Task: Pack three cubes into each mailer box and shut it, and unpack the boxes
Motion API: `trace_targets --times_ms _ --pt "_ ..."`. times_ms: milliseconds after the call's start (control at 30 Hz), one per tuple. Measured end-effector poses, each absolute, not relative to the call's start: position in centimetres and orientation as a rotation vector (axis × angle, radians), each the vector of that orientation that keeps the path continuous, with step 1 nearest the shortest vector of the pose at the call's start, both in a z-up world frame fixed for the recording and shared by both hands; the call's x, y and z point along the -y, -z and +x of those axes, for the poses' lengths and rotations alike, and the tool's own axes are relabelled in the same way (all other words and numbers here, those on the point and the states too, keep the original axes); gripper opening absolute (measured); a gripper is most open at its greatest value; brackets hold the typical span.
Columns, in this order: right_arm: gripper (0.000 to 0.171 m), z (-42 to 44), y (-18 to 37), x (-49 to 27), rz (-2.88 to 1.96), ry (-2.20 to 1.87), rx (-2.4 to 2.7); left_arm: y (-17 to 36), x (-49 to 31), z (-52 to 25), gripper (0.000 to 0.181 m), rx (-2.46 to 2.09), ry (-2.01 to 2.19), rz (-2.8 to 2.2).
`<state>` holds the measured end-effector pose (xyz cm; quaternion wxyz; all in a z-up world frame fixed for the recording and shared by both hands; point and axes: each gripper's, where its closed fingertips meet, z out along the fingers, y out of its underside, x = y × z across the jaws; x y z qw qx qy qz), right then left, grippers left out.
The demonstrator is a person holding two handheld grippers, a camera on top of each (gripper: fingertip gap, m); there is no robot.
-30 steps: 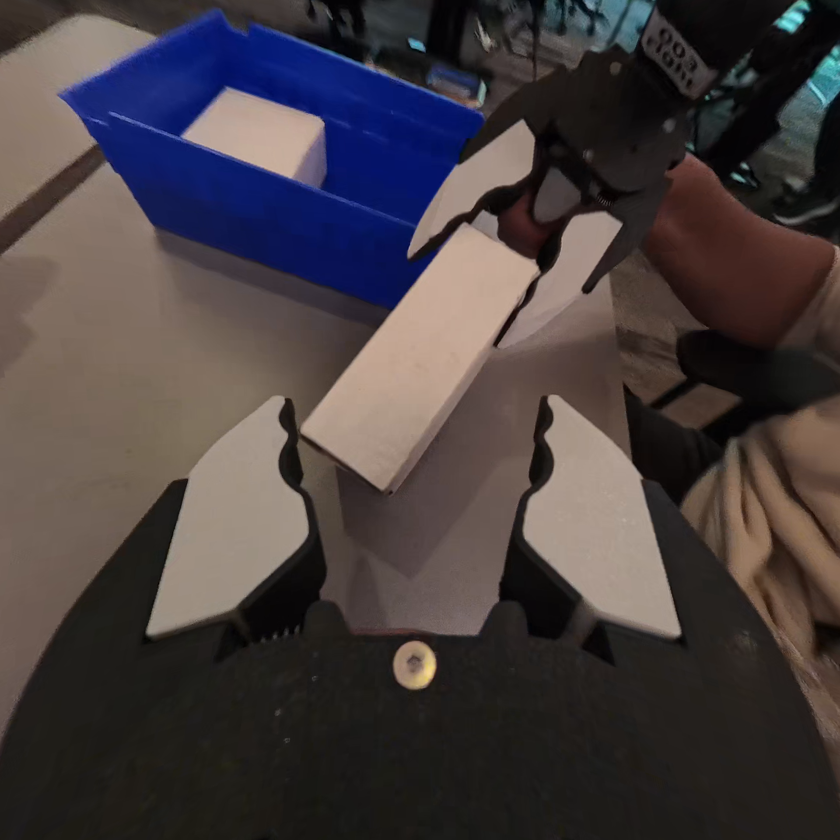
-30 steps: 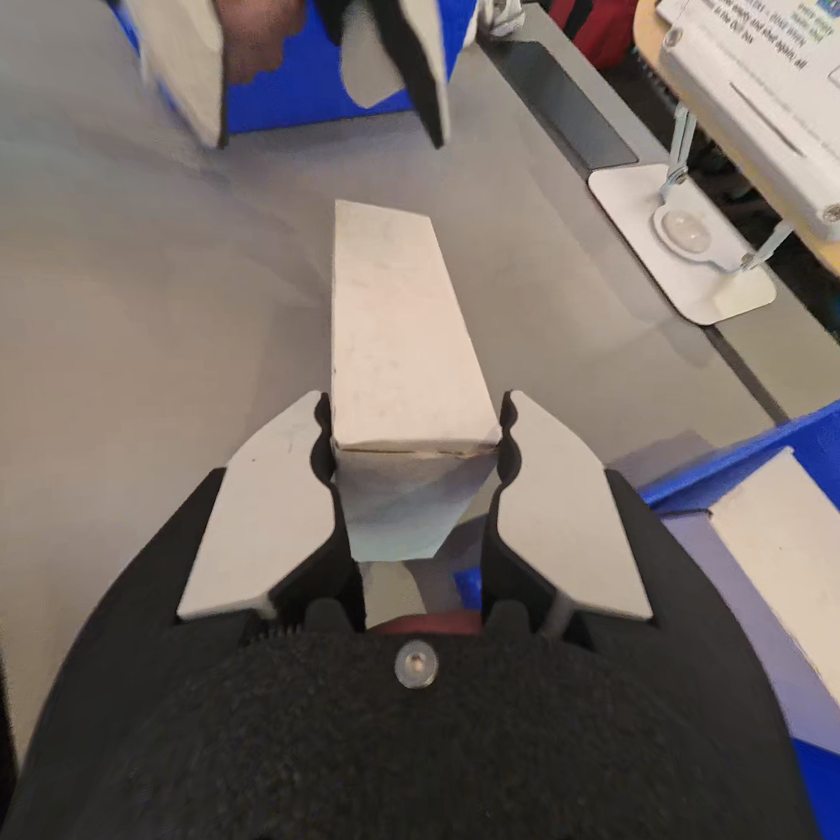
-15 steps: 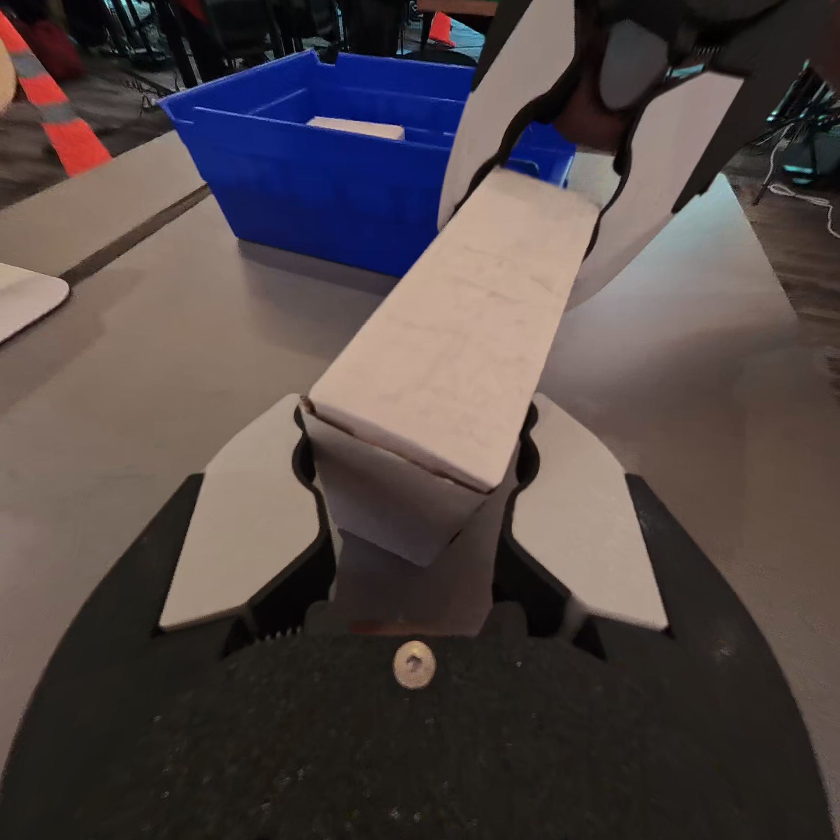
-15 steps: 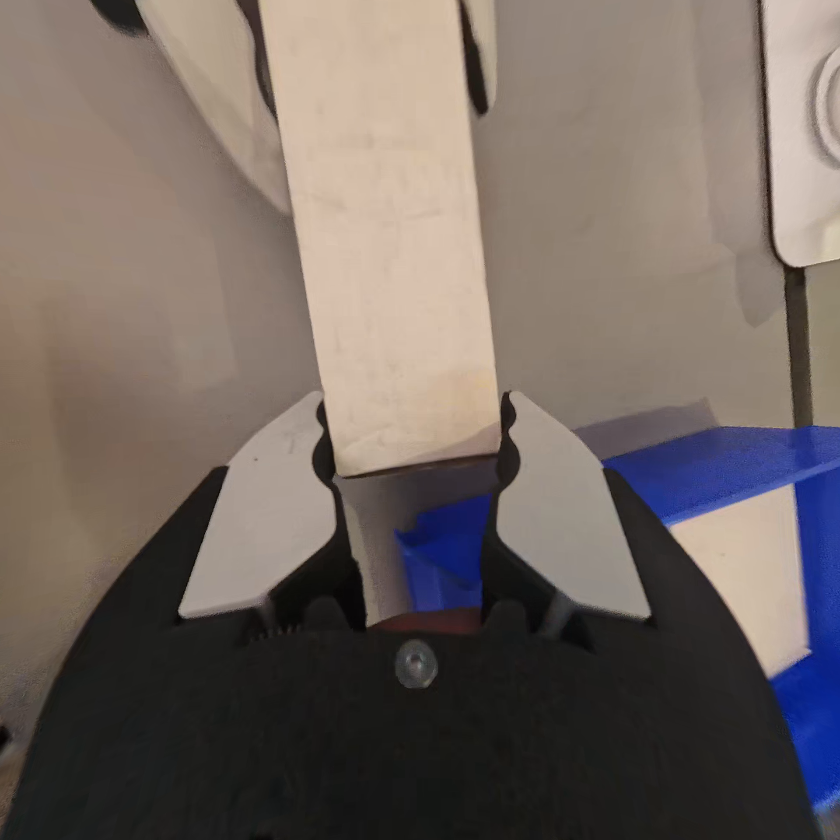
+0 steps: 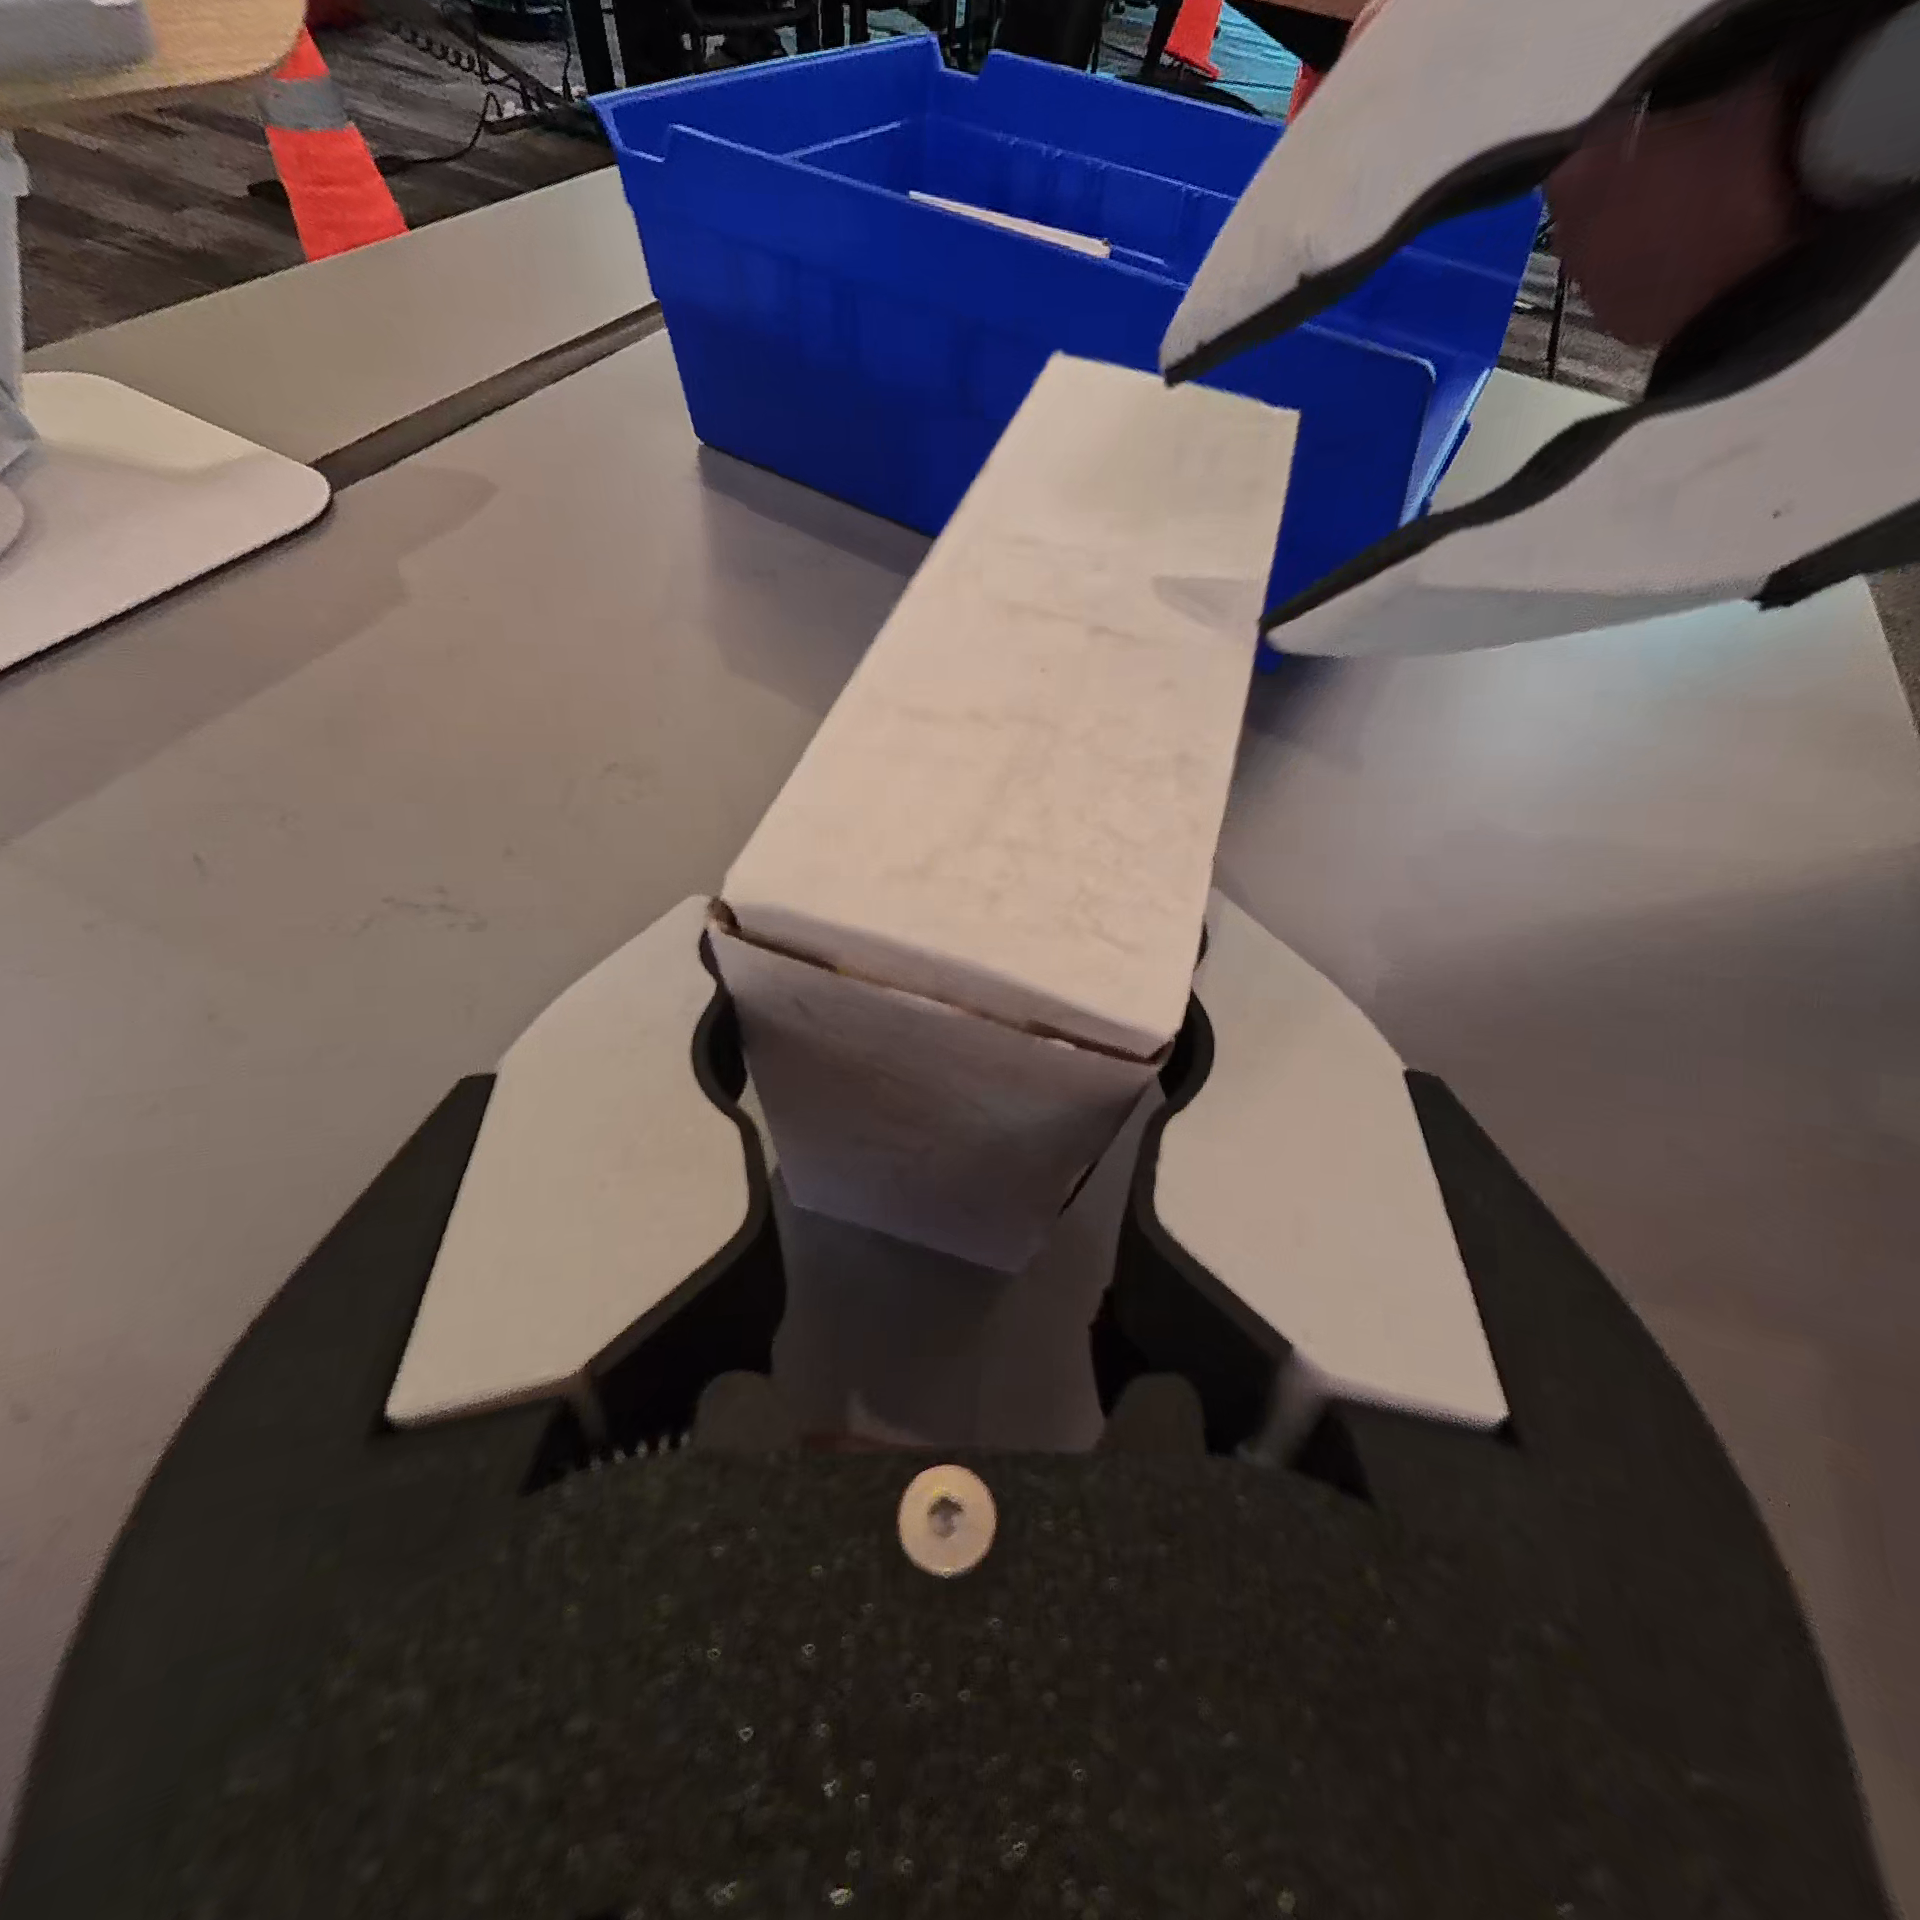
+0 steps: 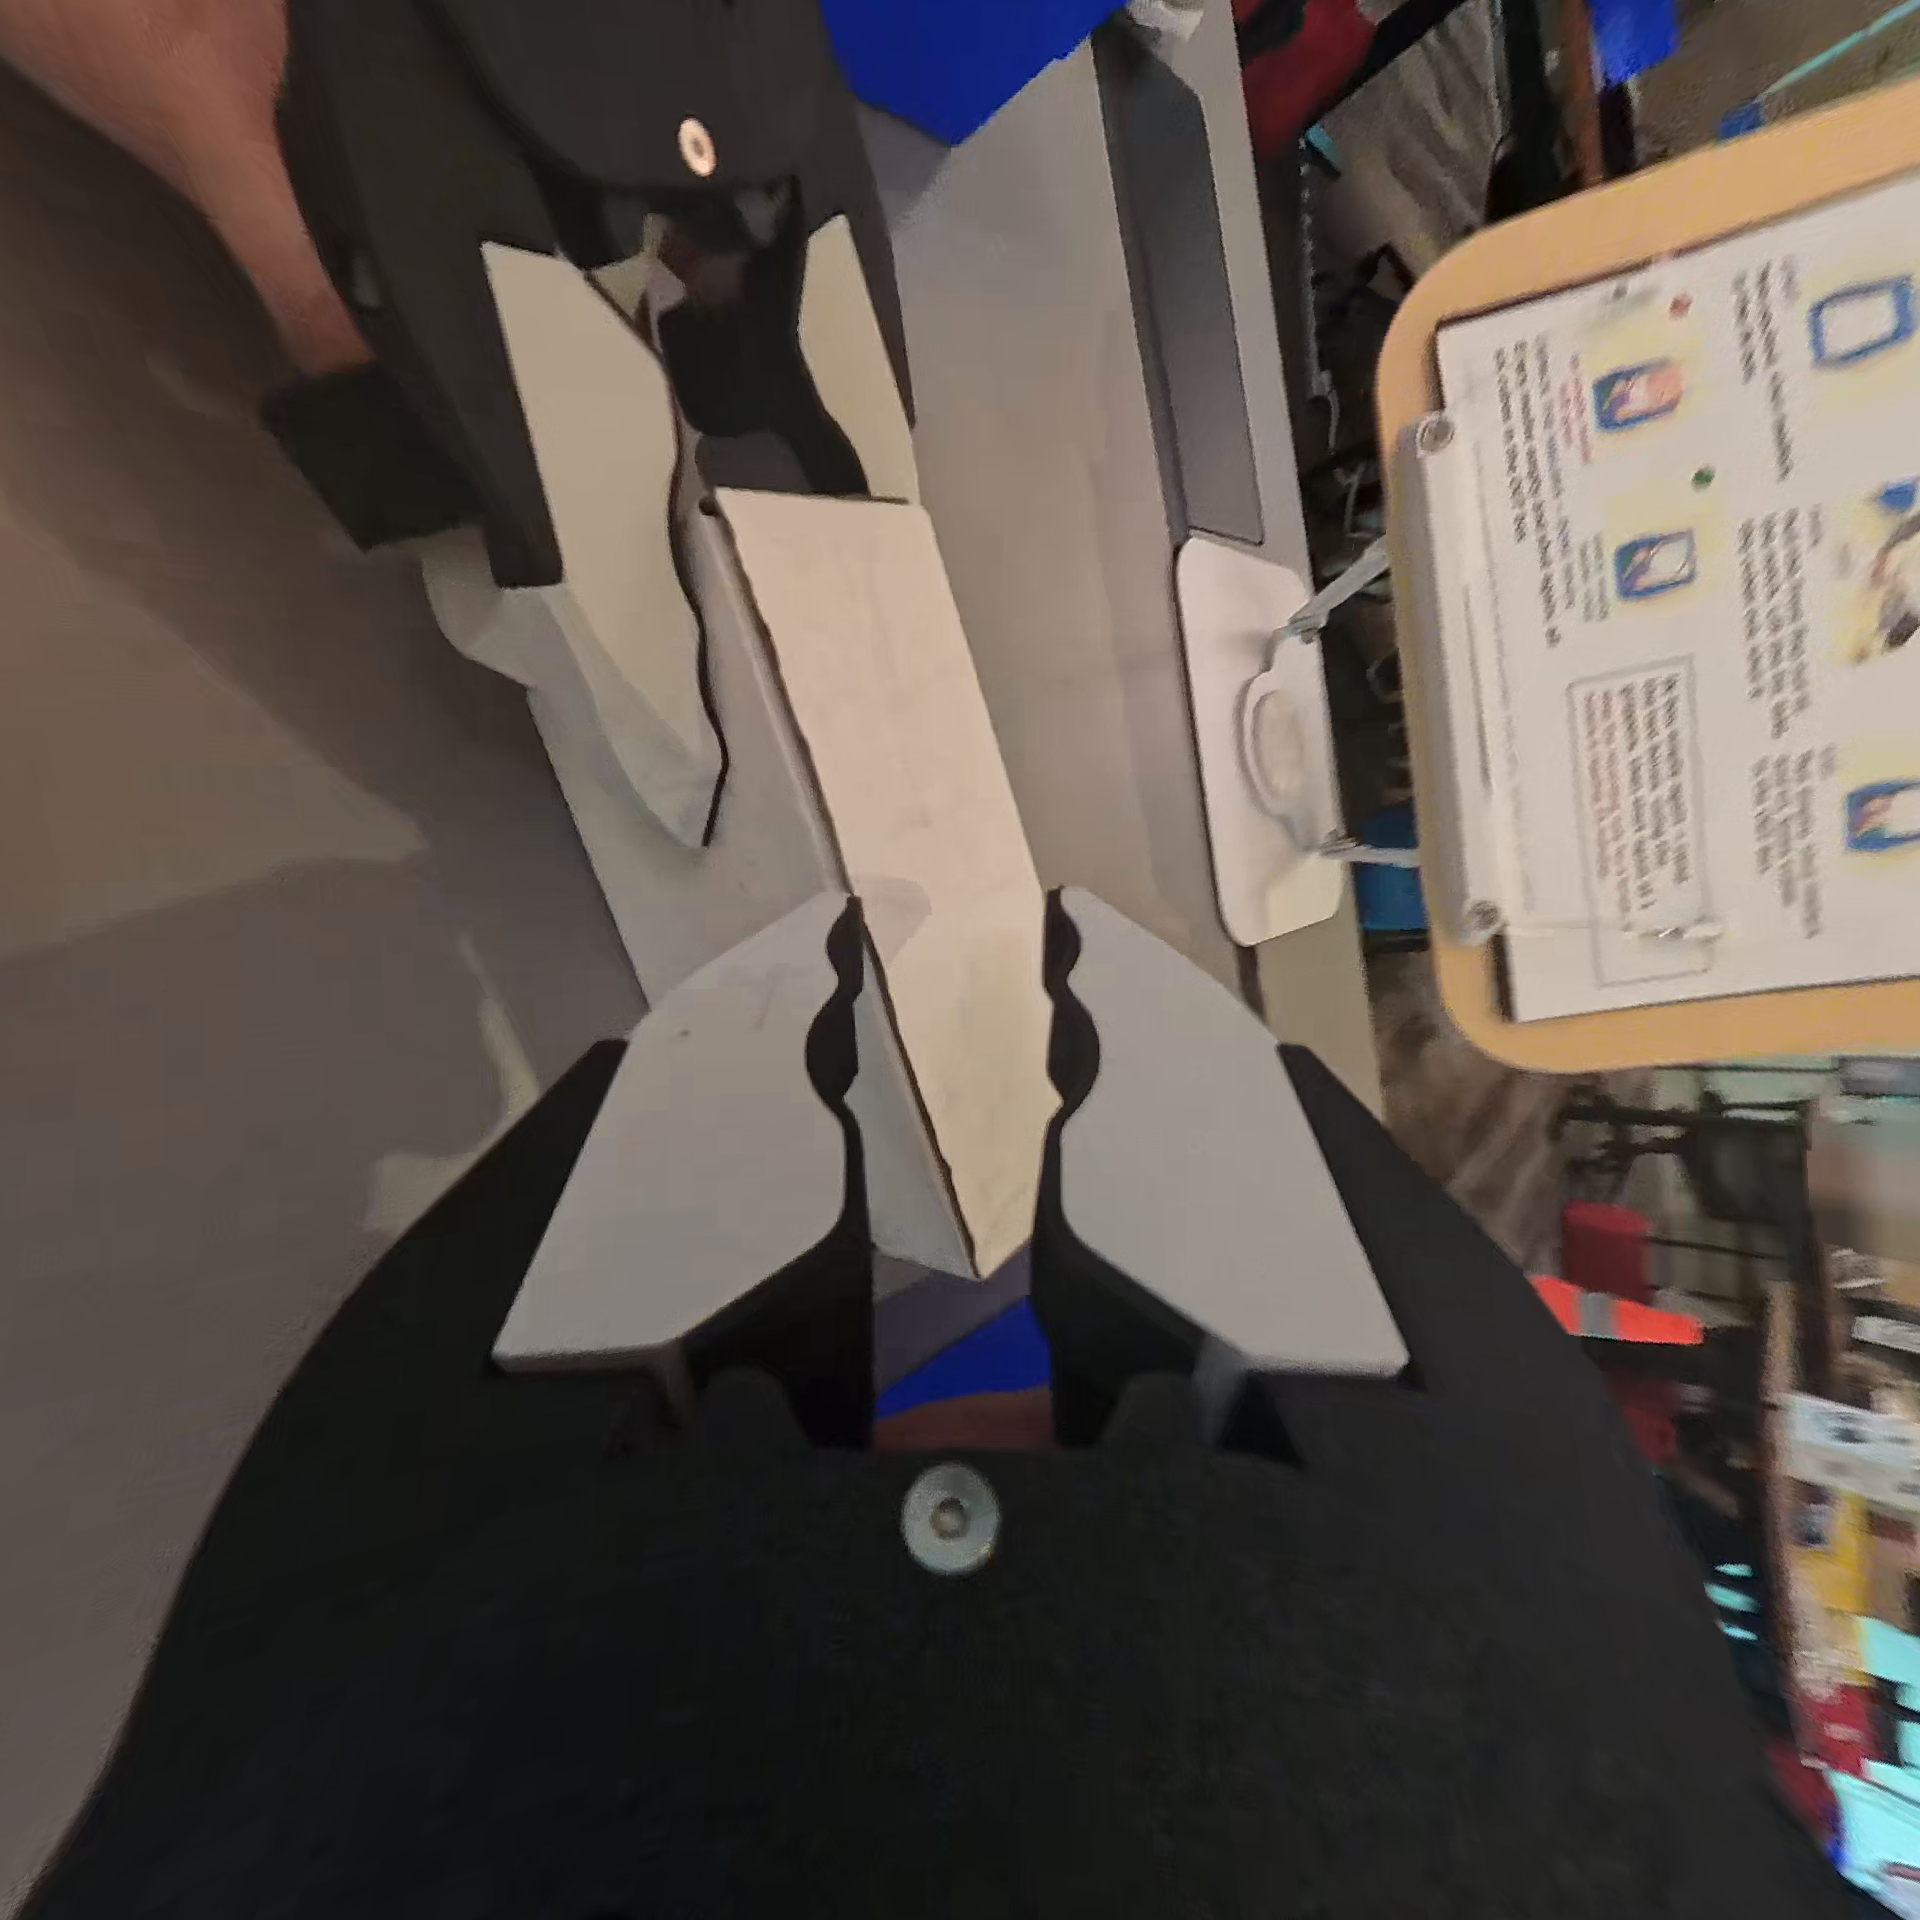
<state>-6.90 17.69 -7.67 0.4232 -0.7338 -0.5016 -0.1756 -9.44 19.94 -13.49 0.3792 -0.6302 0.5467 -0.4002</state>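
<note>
Mailer box (image 5: pixel 1039 707) above table (image 5: pixel 364 831) — L gripper (image 5: pixel 951 997) fingers clamped on one end, R gripper (image 6: pixel 951 1029) fingers on other.

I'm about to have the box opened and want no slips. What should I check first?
1. Left gripper on the mailer box: ok, its jaws press both sides of the near end.
2. Right gripper on the far end: cannot tell. Its jaws flank the box, but firm contact is unclear.
3. Near end flap: ok, it is shut.
4. Box off the table: ok, it is held above the surface.
5. Clearance from the blue bin: cannot tell, because the far end overlaps the bin in the left wrist view.
6. Cubes inside: cannot tell, because the box is closed.
</note>
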Motion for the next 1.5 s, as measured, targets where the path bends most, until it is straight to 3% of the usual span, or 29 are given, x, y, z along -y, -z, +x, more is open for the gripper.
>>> trace_targets --times_ms 433,800,1133,1300,1500 --pt "0.047 -7.4 7.1 -18.5 -1.682 0.755 1.473 13.7 -19.9 -9.6 0.074 -1.446 1.008 -1.548" --pt "0.042 -7.7 6.9 -18.9 -1.639 0.817 1.455 13.6 -20.1 -9.4 0.074 -1.394 0.991 -1.593" --pt "0.045 -9.2 7.1 -17.8 -1.796 0.306 1.32 13.7 -19.9 -9.4 0.074 -1.424 1.012 -1.576" --pt "0.047 -9.0 8.0 -18.9 -1.812 0.349 1.412 13.7 -19.8 -9.5 0.074 -1.43 1.014 -1.571" --pt "0.062 -9.3 6.8 -19.6 -1.786 0.385 1.431 13.7 -19.7 -9.6 0.074 -1.463 1.014 -1.543"
